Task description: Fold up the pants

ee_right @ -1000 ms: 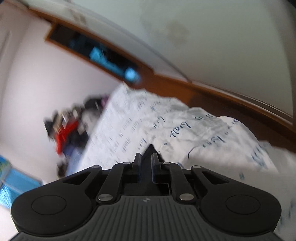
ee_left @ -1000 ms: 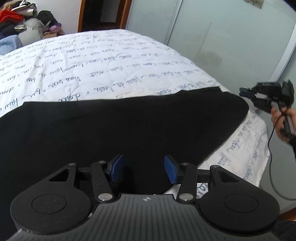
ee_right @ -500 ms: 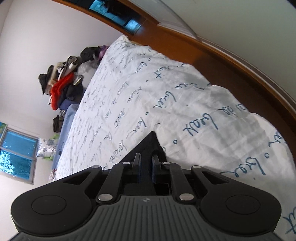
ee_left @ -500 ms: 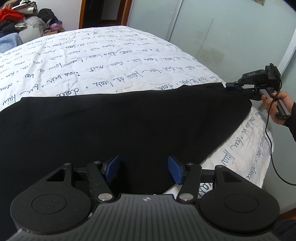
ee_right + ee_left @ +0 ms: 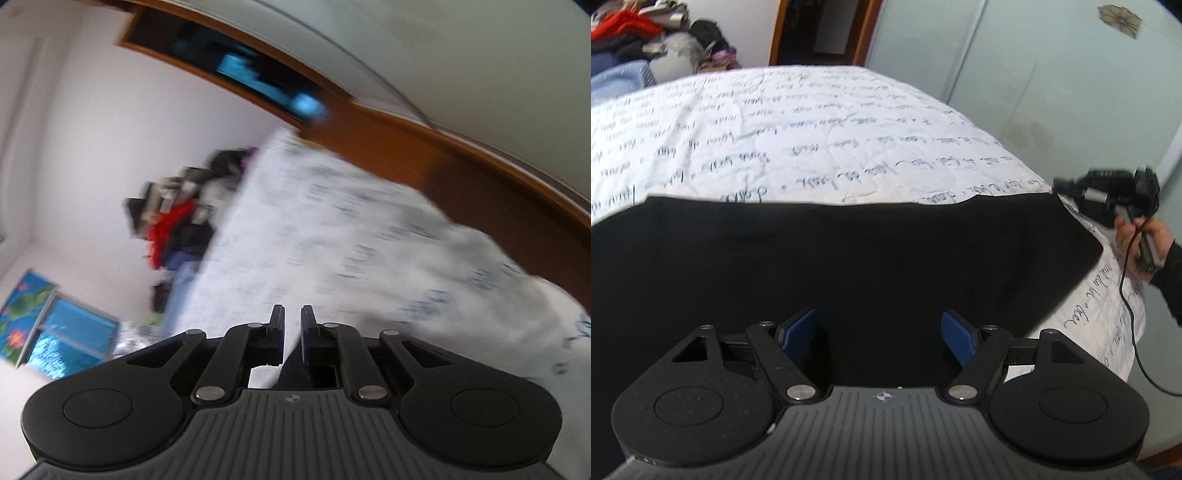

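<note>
blurring hides whether the right gripper (image 5: 292, 325) pinches the pants (image 5: 849, 258).

Only illegible blue handwriting-style script on the white bedspread (image 5: 820, 122)

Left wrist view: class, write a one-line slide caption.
Open left claw with jaws just widened over black cloth pants spread on a white script-printed quilt.
</note>
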`<action>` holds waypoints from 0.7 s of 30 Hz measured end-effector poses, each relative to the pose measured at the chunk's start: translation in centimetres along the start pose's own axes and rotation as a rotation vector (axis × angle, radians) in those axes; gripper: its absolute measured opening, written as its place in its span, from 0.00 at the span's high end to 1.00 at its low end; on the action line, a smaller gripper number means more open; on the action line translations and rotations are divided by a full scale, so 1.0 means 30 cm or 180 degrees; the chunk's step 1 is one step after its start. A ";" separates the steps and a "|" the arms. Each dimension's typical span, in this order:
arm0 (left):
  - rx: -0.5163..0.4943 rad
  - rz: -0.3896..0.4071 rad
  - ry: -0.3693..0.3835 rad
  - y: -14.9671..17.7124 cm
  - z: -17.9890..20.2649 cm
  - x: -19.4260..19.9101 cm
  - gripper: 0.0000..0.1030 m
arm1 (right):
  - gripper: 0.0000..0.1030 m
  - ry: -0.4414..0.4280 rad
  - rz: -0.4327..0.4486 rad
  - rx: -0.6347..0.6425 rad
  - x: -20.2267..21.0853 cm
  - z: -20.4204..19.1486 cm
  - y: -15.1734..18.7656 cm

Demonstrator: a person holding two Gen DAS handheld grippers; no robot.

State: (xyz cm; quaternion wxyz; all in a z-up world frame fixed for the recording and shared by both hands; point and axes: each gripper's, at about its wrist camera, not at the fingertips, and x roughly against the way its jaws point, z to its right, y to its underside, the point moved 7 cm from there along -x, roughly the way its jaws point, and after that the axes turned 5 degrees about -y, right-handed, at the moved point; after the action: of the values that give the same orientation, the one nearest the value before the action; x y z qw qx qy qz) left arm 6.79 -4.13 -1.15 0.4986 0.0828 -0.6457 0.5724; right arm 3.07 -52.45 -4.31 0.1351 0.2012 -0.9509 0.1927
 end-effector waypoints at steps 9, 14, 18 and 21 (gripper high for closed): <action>0.0007 0.0058 -0.0054 -0.004 -0.004 -0.001 0.26 | 0.89 -0.0410 0.0352 -0.0075 0.242 -0.146 0.137; -0.0056 0.0044 0.0051 -0.005 0.020 -0.008 0.26 | 0.89 -0.0169 0.0196 -0.0254 0.306 -0.106 0.340; -0.0145 0.0074 0.0129 -0.013 0.050 -0.009 0.26 | 0.89 -0.0043 0.0110 -0.0447 0.237 -0.050 0.392; -0.0172 0.0127 0.0153 -0.016 0.066 0.010 0.26 | 0.89 -0.0027 0.0379 -0.0657 0.182 -0.004 0.366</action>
State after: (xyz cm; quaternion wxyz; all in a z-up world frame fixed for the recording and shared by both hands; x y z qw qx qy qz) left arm 5.87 -5.79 -0.30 0.5045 0.0426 -0.6502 0.5664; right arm -6.48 -44.93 -5.79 0.1395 0.1301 -0.9765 0.1007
